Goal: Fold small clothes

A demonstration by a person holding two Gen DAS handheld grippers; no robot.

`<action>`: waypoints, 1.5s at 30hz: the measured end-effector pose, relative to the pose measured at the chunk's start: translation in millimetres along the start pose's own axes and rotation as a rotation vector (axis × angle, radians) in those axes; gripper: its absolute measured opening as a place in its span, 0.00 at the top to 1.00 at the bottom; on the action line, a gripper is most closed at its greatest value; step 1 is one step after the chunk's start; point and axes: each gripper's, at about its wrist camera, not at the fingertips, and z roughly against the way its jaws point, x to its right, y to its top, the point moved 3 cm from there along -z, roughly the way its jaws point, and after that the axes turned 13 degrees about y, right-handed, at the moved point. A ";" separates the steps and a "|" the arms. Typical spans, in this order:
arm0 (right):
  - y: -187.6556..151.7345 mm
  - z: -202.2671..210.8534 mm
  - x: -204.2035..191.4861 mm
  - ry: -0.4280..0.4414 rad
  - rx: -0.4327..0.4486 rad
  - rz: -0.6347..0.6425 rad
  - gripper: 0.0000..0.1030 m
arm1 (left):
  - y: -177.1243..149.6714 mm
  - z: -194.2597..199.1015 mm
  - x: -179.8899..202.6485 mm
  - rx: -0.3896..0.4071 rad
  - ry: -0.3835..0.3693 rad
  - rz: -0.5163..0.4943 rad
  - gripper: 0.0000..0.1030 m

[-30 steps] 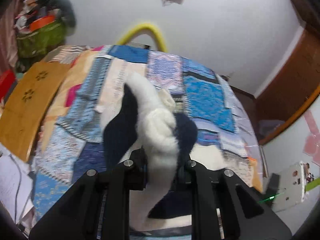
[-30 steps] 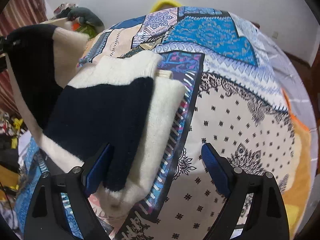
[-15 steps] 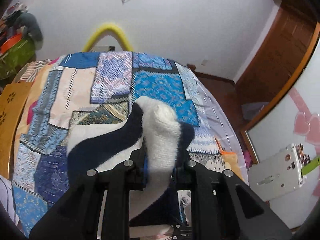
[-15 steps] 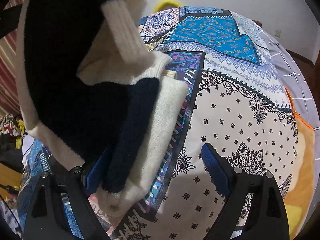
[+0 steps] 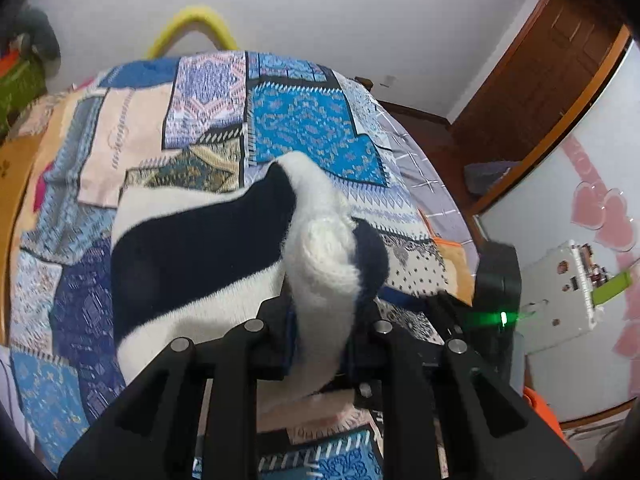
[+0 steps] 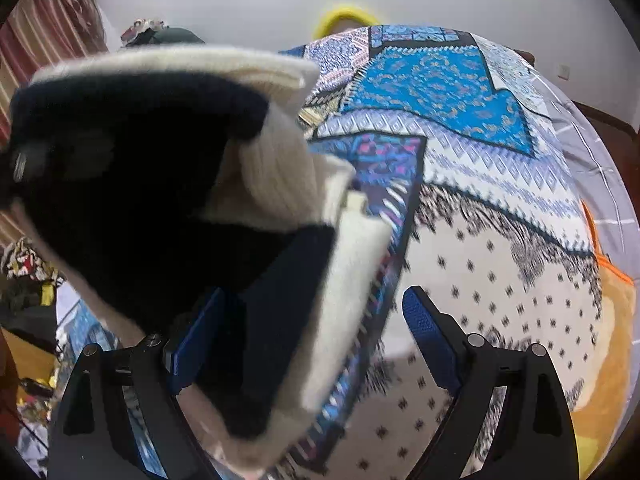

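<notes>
Garment: cream and navy knit sweater (image 5: pixel 192 256), partly folded, lying on the bed with one end lifted off it
Lifted end: bunched cream knit rising between the left jaws
Left gripper (image 5: pixel 320 336): narrow, clamped on that bunch
Right gripper (image 6: pixel 312 328): jaws wide, gripping nothing, sweater edge between its pads
Bed cover: patchwork quilt (image 5: pixel 312 132) under everything
Beyond: white wall (image 5: pixel 320 12)
</notes>
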 end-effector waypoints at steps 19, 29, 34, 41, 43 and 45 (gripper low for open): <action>43.2 11.3 40.9 -0.165 0.138 -0.069 0.14 | -6.9 -6.8 -1.0 -0.032 -0.044 -0.033 0.82; 22.7 64.0 14.6 -0.112 0.140 -0.050 0.14 | -27.3 6.1 -1.1 -0.038 -0.028 -0.034 0.60; 11.7 81.8 -13.5 -0.064 0.140 -0.021 0.14 | -35.6 26.1 -14.8 0.003 0.009 -0.023 0.51; 6.0 81.4 -41.6 -0.009 0.140 -0.020 0.14 | -45.6 47.0 -59.7 0.058 0.134 -0.008 0.40; 4.5 75.7 -45.8 0.001 0.130 -0.028 0.14 | -48.7 47.2 -73.1 0.060 0.167 -0.007 0.39; 3.2 69.9 -48.5 0.013 0.121 -0.041 0.14 | -55.4 44.1 -89.5 0.050 0.201 -0.004 0.39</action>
